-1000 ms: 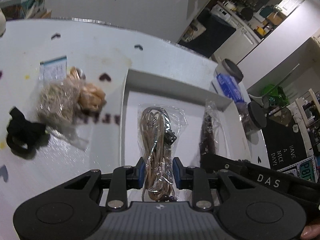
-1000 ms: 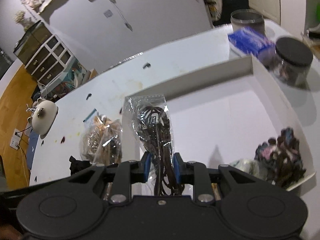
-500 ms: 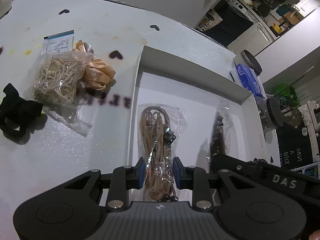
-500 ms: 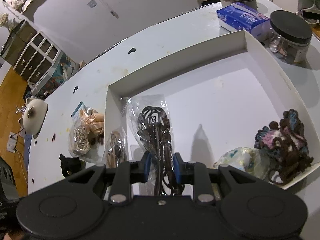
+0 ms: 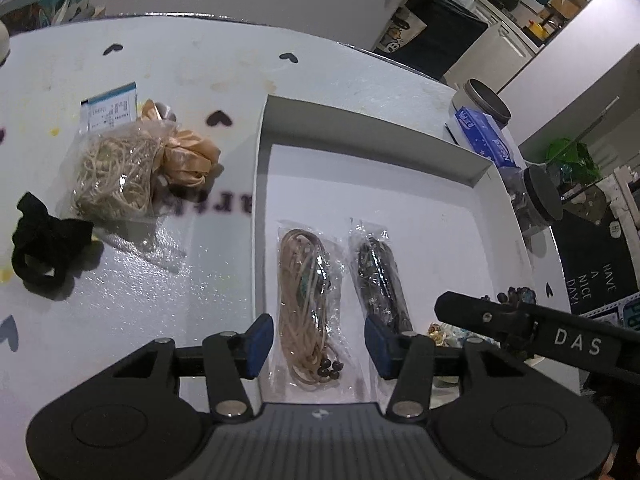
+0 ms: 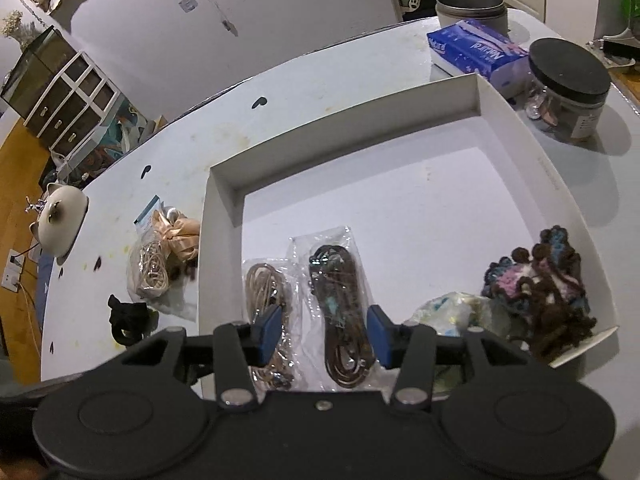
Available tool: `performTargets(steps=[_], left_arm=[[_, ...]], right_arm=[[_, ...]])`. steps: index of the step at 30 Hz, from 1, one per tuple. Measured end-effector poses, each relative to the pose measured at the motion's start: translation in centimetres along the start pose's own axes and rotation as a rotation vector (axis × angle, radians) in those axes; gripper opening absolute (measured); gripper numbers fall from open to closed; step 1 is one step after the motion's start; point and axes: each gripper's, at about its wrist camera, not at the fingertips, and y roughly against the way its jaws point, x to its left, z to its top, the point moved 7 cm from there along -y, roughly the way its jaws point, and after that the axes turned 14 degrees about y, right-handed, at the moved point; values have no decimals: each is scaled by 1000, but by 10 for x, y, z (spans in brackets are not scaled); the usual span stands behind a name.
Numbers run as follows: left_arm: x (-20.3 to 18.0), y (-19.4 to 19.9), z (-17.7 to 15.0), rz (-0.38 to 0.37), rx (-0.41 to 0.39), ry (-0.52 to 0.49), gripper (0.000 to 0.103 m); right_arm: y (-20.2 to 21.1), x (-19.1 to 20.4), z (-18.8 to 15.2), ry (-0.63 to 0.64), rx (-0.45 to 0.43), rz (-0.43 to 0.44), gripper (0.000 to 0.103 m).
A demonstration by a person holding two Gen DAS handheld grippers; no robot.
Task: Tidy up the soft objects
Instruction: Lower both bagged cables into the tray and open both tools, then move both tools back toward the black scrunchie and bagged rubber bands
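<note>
White counter dotted with dark hearts fills your left wrist view, with a kitchen dim at the upper right. Your left claw has just been opening: its blue pads stand apart at lower centre, and the bag of tan cord lies between them on the floor of the white box, touched by neither pad. Just right of it lies the bag of dark cord, its lower end behind the right pad. The right tool's black arm crosses the lower right corner. Left of the box, on the counter, sit a bag of pale string, a peach ribbon against it, and a black scrunchie at the left edge.

From your right wrist view, the same counter curves away toward a white wall. Your right claw has also just been opening, and the dark cord bag rests loose between its parted pads; the tan cord bag sits partly behind the left pad. A crocheted piece and a crumpled pale bag lie at the box's lower right. Beyond the box's far corner stand a blue tissue pack, a black-lidded jar and a grey tin.
</note>
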Motion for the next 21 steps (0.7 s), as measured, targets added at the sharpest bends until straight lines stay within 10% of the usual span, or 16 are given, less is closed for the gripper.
performTargets(steps=[8,21], left_arm=[[-1,16,-2,20,-26,-38,54],[1,45,-5,70,-121,-62,103]], right_arm=[[18,1,-3,77,-43,-29,49],[54,-6,-12,184,-112,-91,82]])
